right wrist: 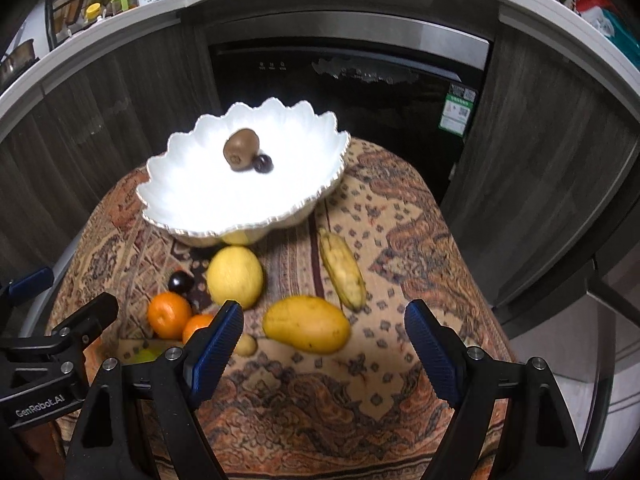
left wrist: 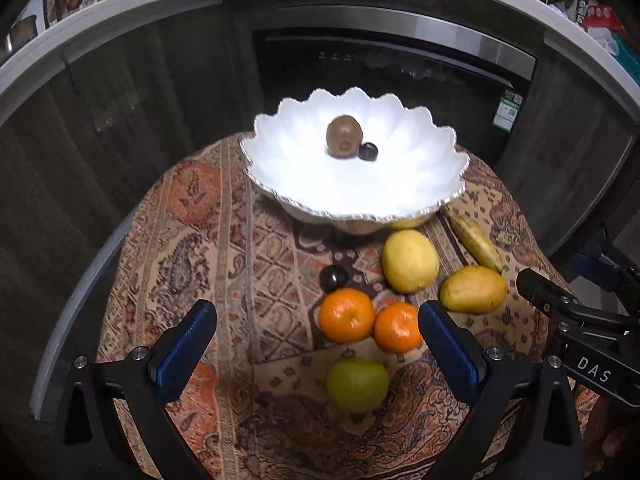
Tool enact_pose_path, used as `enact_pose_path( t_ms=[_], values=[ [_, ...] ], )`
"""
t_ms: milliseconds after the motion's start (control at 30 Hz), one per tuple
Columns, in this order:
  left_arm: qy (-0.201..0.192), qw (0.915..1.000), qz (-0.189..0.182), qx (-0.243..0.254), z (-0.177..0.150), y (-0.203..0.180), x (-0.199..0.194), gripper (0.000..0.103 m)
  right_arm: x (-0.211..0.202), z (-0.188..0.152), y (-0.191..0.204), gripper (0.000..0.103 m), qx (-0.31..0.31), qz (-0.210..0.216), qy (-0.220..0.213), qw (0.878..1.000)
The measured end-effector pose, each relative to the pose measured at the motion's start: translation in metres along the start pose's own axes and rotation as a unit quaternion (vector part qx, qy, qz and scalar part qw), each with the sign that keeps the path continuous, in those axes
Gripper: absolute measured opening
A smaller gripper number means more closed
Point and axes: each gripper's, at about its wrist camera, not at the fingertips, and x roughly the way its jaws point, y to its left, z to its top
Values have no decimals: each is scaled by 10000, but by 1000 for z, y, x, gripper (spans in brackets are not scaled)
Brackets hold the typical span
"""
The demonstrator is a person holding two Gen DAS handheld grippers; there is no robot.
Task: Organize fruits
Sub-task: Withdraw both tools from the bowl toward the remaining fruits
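Patterned cloth [left wrist: 224,240] covers the counter; on it a white scalloped bowl [left wrist: 416,184] holds a brown kiwi [left wrist: 343,137] touching a dark plum [left wrist: 368,151]. Oranges [left wrist: 346,315], lemon [left wrist: 409,261], mango [right wrist: 307,324] and banana [right wrist: 345,269] lie below. Both claws, left [left wrist: 318,344] and right [right wrist: 324,356], gape empty.

A white scalloped bowl [left wrist: 352,196] stands at the far end of the patterned tabletop [left wrist: 208,248]. Inside it a brown kiwi [left wrist: 344,137] lies touching a small dark plum [left wrist: 368,151] on its right. Just in front of the bowl sits a large yellow lemon [left wrist: 410,261], with another yellow fruit partly hidden under the bowl's rim behind it. A second dark plum [left wrist: 333,278] lies left of the lemon. Two oranges [left wrist: 346,315] [left wrist: 397,327] touch each other nearer still, and a green apple [left wrist: 357,384] lies nearest. Right of the lemon lie a yellow mango [left wrist: 473,289] and a spotted banana [left wrist: 474,238], pointing toward the bowl.
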Motion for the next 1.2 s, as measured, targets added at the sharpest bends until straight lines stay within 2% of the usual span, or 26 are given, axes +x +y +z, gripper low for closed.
enact_pose_path(
  t_ms=[433, 667, 933, 1133, 1200],
  values=[
    [239, 9996, -131, -2, -38, -10, 25, 102, 13, -34, -5, 83, 43, -120, 24, 9999],
    [268, 9996, -42, 105, -53, -16, 38, 99, 20, -48, -10, 83, 106, -150, 19, 9998],
    [322, 9994, -82, 98, -60, -19, 48, 89, 23, -55, -8, 83, 62, -147, -41, 9999],
    [437, 9988, -194, 120, -64, -24, 57, 75, 26, -57, -10, 83, 97, -171, -11, 9998],
    [486, 9984, -250, 131, -65, -25, 59, 64, 27, -57, -12, 83, 112, -173, -9, 9998]
  ],
)
